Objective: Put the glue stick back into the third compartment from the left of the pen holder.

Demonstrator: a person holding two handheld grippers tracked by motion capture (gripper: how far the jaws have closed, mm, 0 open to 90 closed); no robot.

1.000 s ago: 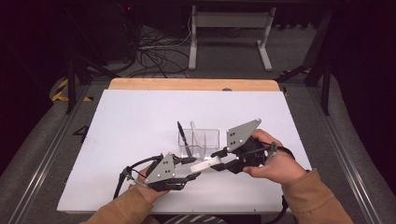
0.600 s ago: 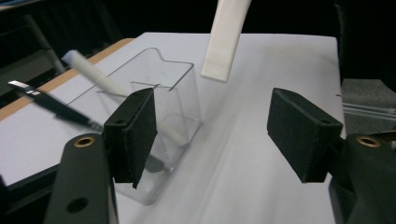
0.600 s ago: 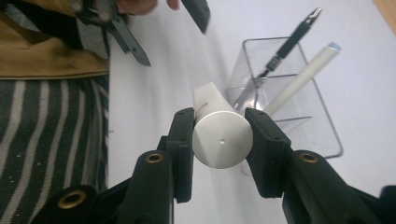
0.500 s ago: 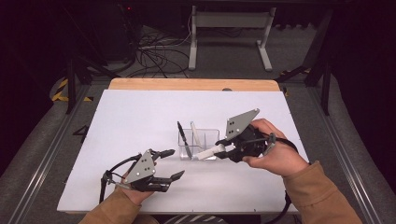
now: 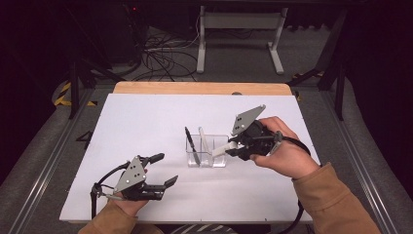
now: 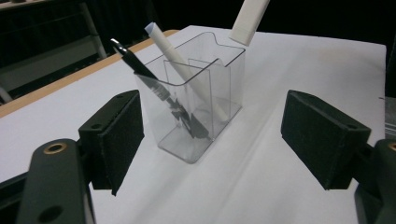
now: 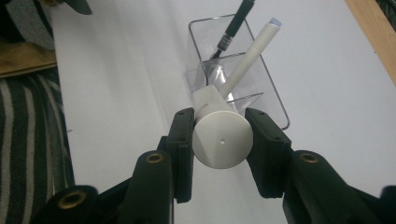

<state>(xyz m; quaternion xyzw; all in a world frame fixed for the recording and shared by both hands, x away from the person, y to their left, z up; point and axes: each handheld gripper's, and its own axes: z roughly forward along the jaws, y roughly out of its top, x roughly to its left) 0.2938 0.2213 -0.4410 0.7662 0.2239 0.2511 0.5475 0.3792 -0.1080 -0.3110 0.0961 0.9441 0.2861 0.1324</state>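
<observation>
**White marker poised over the clear holder**

My right gripper [image 5: 233, 147] is clenched on a white marker [image 7: 219, 135] — its round butt end sits squarely between my jaws in the right gripper view, a black pad pressed to each side, the barrel running straight out ahead of them. Beyond the jaw tips stands the clear plastic holder [image 7: 243, 70], already carrying a black pen [image 7: 233, 25] and a slim white pen [image 7: 250, 60], both leaning in its compartments. In the high view the marker's tip hangs just at the holder's near-right rim, not yet inside.

My left gripper [image 5: 163, 170] rests low on the white surface [image 5: 146, 122], jaws spread wide and grasping nothing; in its own view the holder [image 6: 196, 102] stands between and beyond the two open pads, with the marker's end [image 6: 250, 21] hovering above the far rim.

I judge the marker light and rigid, its smooth plastic barrel apt to swivel or slide if my grip slackens, so a hold across the thick butt end, as now, seems the surest. The holder looks thin-walled and light — likely to skid or tip if the marker knocks its rim, and its free compartment is narrow. My open left jaws are well placed to steady its walls, if needed.
</observation>
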